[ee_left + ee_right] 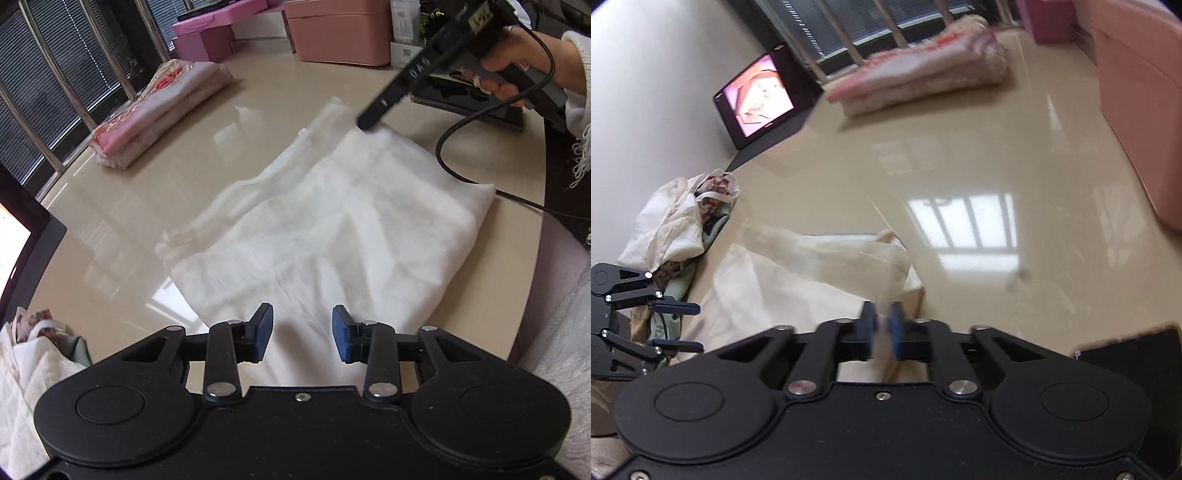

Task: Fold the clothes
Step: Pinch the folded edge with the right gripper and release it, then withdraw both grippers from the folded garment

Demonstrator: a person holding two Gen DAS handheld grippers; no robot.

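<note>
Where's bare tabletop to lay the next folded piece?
Bare tabletop lies between the white garment and the folded pink stack, reaching toward the pink boxes. Crowded: unfolded pile beside the monitor; cable along the garment's far side.

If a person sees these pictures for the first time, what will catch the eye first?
First, the large white garment spread on the glossy beige table. The right gripper is shut on its far edge, while the left gripper hangs open over its near end. Next, the folded pink floral cloth by the window.
</note>
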